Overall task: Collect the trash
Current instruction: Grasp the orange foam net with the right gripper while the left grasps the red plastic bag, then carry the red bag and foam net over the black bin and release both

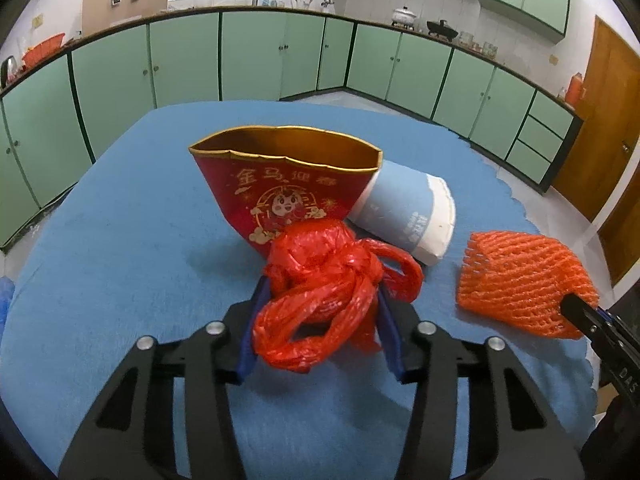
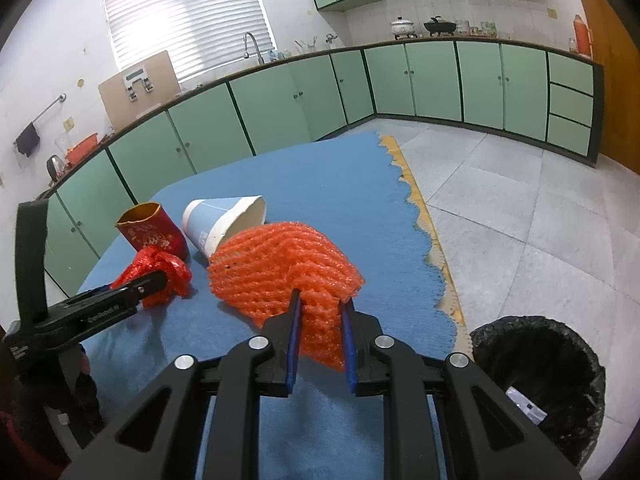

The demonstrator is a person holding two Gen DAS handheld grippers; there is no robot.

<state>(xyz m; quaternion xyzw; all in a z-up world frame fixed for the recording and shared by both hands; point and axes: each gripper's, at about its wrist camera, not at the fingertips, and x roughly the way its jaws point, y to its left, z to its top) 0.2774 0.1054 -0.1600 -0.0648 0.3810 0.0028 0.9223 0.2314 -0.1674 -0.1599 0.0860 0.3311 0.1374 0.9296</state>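
Note:
A knotted red plastic bag point(image 1: 320, 272) point(image 2: 178, 268) lies on the blue cloth point(image 1: 120, 240) in front of a red paper cup with a gold rim point(image 1: 288, 192) point(image 2: 152, 232). My left gripper point(image 1: 322, 286) point(image 2: 156, 280) is closed around the bag, its blue pads pressing on both sides. To the right, an orange foam fruit net point(image 1: 520, 276) point(image 2: 280, 264) rests on the cloth with my right gripper point(image 2: 321, 298) point(image 1: 572, 304) shut on its near edge. A blue-and-white paper cup point(image 1: 408, 212) point(image 2: 224, 220) lies on its side between the red cup and the net.
A bin lined with a black bag point(image 2: 500, 322) stands on the tiled floor to the right of the table, below its edge, with a scrap inside. The cloth's scalloped right edge point(image 2: 424, 216) marks the table's side. Green kitchen cabinets point(image 1: 248, 56) run along the far walls.

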